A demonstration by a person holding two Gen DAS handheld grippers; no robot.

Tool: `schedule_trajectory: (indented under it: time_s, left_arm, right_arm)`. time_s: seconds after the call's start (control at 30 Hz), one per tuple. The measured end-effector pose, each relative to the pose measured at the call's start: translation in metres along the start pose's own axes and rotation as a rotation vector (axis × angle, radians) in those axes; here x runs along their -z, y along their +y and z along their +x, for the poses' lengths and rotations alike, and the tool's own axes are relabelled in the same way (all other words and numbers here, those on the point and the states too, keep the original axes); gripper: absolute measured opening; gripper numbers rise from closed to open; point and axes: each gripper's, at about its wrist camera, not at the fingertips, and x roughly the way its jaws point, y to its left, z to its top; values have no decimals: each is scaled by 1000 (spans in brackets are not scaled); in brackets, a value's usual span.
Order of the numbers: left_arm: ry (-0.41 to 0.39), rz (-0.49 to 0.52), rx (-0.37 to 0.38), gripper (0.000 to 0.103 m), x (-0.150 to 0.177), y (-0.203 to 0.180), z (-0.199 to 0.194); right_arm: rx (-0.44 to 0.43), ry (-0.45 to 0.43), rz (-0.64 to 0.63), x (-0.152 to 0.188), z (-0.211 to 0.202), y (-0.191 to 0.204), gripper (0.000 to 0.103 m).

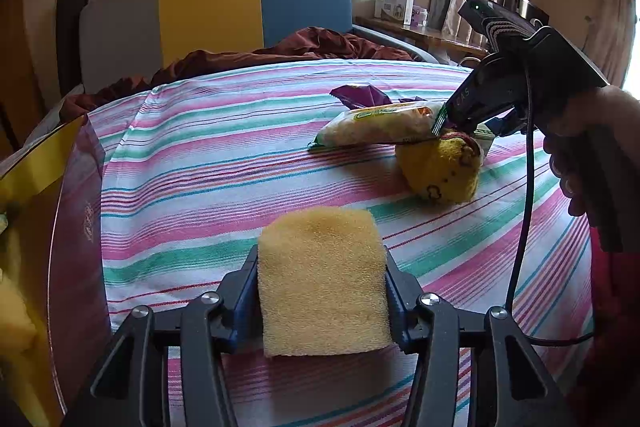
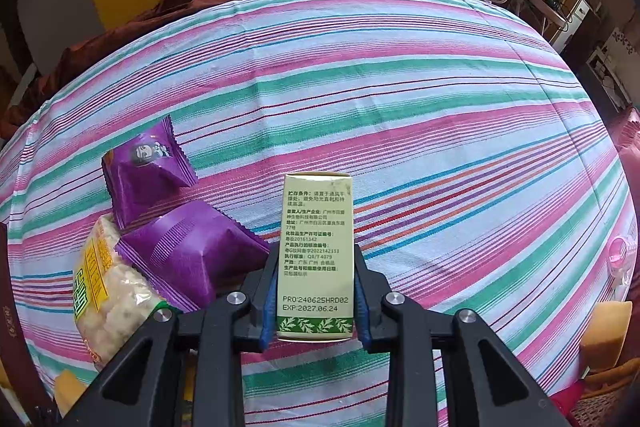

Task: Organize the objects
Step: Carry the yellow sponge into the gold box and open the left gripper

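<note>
Holding a yellow sponge [image 1: 322, 281] clamped in the left hand-held gripper [image 1: 320, 291] and a green carton [image 2: 316, 259] pinched in the right hand-held gripper [image 2: 316, 291] over the striped bed [image 2: 440, 107], keep both grips firm and lift clear of the purple packets [image 2: 188, 247].

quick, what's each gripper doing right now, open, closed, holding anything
Left gripper: closed on the yellow sponge.
Right gripper: closed on the small green box.

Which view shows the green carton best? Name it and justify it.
The right wrist view: the green carton fills the centre, clamped in the right gripper, its printed side readable. The left wrist view shows only a sliver, hidden behind that gripper.
</note>
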Motion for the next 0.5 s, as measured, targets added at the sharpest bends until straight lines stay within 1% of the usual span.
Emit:
schedule_trajectory:
  time_s: [0.3, 0.5]
  left_arm:
    - [6, 13, -6, 52, 0, -1, -4]
    - [27, -7, 5, 51, 1, 1, -19]
  right_arm:
    - [12, -6, -16, -1, 3, 6, 30]
    - [27, -14, -38, -2, 4, 11, 29]
